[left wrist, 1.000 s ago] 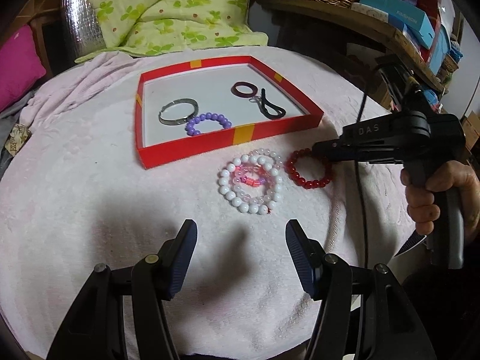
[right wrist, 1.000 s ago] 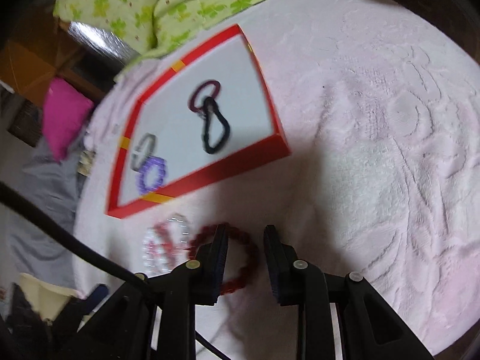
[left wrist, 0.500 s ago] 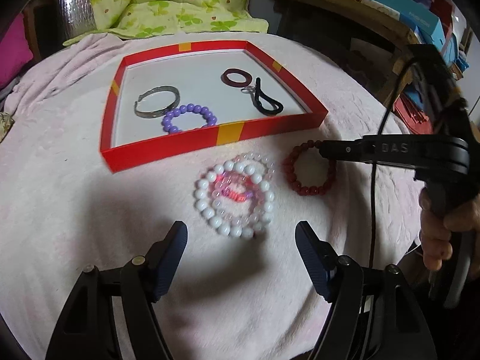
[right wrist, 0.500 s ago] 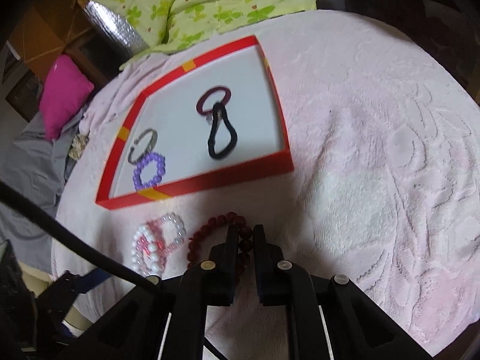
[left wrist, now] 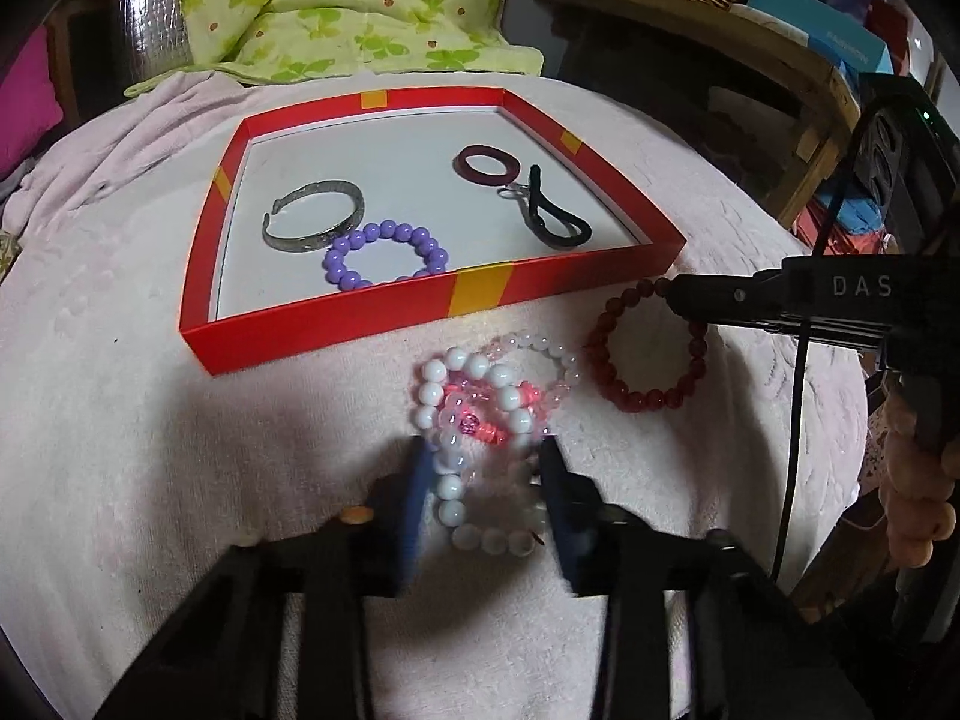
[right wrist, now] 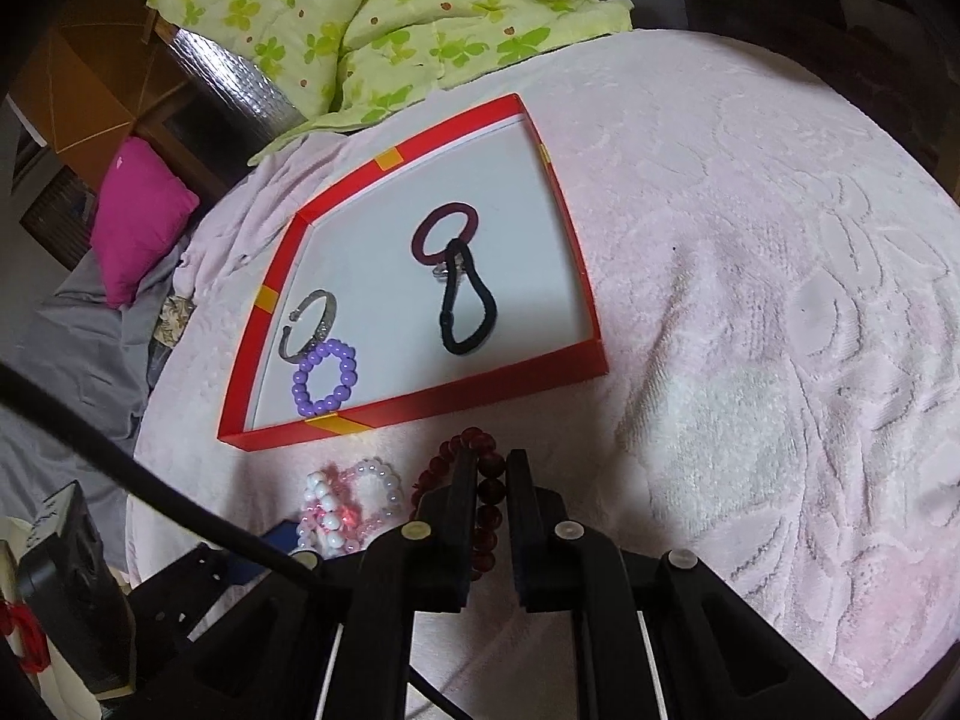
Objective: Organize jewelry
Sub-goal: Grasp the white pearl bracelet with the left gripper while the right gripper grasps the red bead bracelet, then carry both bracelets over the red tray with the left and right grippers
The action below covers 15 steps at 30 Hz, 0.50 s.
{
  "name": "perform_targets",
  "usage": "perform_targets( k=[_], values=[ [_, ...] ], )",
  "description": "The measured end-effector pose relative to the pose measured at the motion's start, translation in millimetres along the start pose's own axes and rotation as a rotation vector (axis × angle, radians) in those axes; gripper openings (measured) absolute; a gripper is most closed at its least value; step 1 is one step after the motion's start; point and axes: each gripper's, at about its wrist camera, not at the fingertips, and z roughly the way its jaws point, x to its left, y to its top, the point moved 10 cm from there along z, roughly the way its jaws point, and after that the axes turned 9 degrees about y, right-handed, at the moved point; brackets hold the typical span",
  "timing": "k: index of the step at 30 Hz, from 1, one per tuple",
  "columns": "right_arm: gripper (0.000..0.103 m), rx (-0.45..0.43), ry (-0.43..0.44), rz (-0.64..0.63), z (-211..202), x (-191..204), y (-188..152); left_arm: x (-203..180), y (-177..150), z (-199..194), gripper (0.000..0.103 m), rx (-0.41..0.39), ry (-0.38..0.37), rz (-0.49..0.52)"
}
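Your right tongs (right wrist: 492, 474) were clamped on the dark red bead bracelet (left wrist: 648, 348). Your left tongs (left wrist: 486, 480) had just been closing, white bead bracelets (left wrist: 480, 420) between them; grip uncertain. Both lay near the red tray (left wrist: 336, 324). Next: lift into it.

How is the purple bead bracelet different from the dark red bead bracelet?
The purple bracelet lies inside the red box; the dark red bracelet lies outside it on the pink cloth. The purple bracelet's beads are light and glossy; the dark red bracelet's beads are deep and dark. Nothing touches the purple bracelet, while the right gripper is shut on the dark red bracelet. Both are round rings of beads.
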Motion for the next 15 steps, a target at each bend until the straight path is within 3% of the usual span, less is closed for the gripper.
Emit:
perform_targets(
  k=[5,15],
  values=[
    [0.010,-0.010,0.020,0.003,-0.7,5.3,1.3,12.0,-0.4,-12.3,0.011,-0.028,-0.015,-0.024],
    [0.011,-0.021,0.116,0.020,-6.9,20.7,0.3,50.4,-0.7,-41.0,0.008,-0.085,-0.001,-0.091]
  ],
)
